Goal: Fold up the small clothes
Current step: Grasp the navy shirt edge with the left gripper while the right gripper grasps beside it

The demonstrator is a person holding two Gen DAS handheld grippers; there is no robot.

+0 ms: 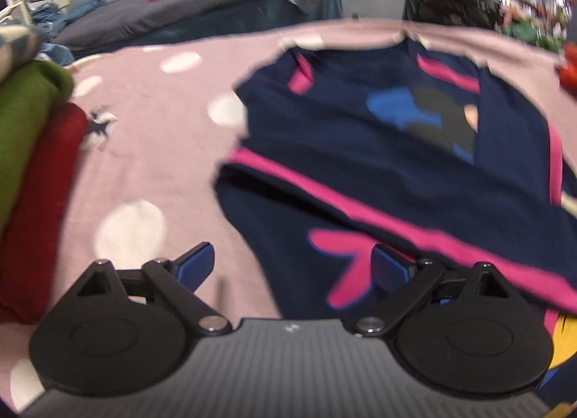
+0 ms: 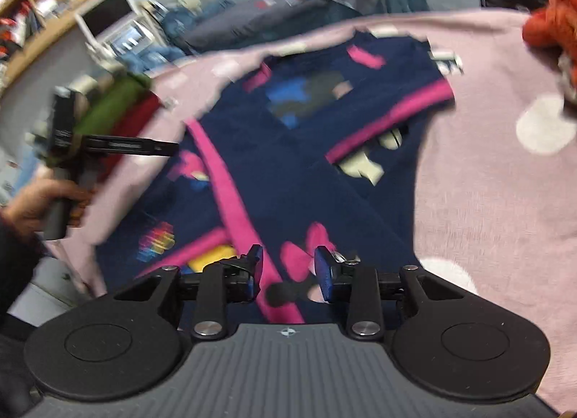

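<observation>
Navy shirt (image 1: 378, 151) with pink stripes and a cartoon print lies spread on a pink blanket (image 1: 151, 129) with white dots. Shirt sits toward the blanket's middle and right, partly folded, one sleeve laid across the body. Both views blurred.

Left tool (image 1: 292, 263) wide open, nothing held. Its right finger is over the shirt's near hem, its left finger over bare blanket; can't tell if either touches the cloth.

Right tool (image 2: 288, 266) partly open, narrower gap than the left, nothing gripped. It hangs over the shirt's near edge, above a pink stripe and a pink bow print. Contact with the cloth can't be told.

In the right wrist view the left tool (image 2: 119, 146) shows at the blanket's left edge, held by the left hand (image 2: 36, 201), pointing in toward the shirt.

Folded green cloth (image 1: 25, 119) and red cloth (image 1: 39, 209) are stacked at the blanket's left edge, well apart from the shirt. Orange cloth (image 2: 555, 10) at the far right corner.
</observation>
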